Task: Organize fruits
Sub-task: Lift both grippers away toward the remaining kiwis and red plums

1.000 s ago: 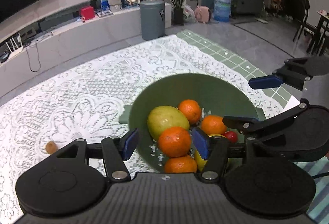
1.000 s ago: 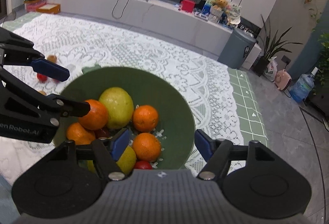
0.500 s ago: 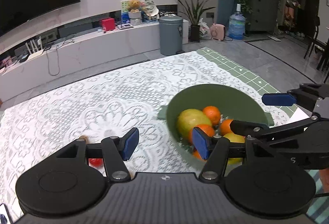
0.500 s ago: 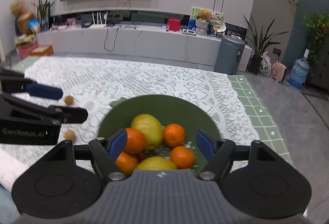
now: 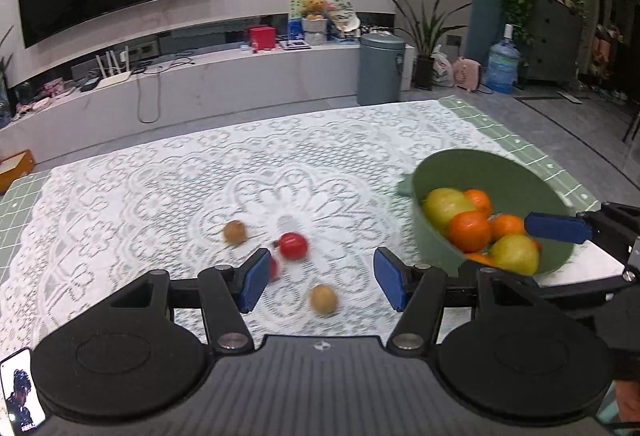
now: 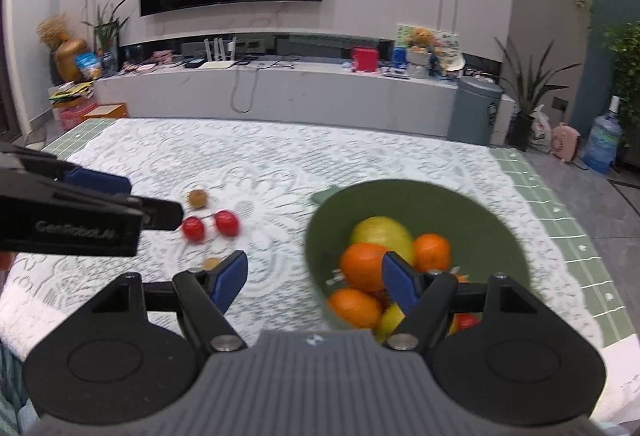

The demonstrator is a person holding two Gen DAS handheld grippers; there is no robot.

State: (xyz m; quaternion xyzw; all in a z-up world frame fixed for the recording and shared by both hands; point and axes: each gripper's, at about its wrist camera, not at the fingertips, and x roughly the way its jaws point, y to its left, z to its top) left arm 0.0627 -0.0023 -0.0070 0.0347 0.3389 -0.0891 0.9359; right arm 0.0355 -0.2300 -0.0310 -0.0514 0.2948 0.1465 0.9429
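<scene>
A green bowl point(image 5: 476, 171) holds several oranges point(image 5: 469, 231) and yellow-green fruits point(image 5: 444, 203); it also shows in the right wrist view point(image 6: 420, 199). On the lace cloth lie a red fruit point(image 5: 293, 245), a second red one partly behind my left finger, and two brown kiwis point(image 5: 234, 231) point(image 5: 323, 299). My left gripper point(image 5: 318, 278) is open and empty above the near kiwi. My right gripper point(image 6: 314, 278) is open and empty beside the bowl's left edge. The two red fruits point(image 6: 227, 223) and a kiwi point(image 6: 197, 198) show in the right wrist view.
The white lace tablecloth point(image 5: 160, 195) covers a green mat point(image 6: 560, 220). Beyond the table stand a low white media bench point(image 6: 280, 91), a grey bin point(image 5: 380, 69), plants and a water jug point(image 5: 502, 65). A phone point(image 5: 20, 392) shows at the lower left.
Both grippers pulled back from over the bowl and swung left. The bowl now sits to the right, and the loose red fruits and kiwis on the cloth have come into view.
</scene>
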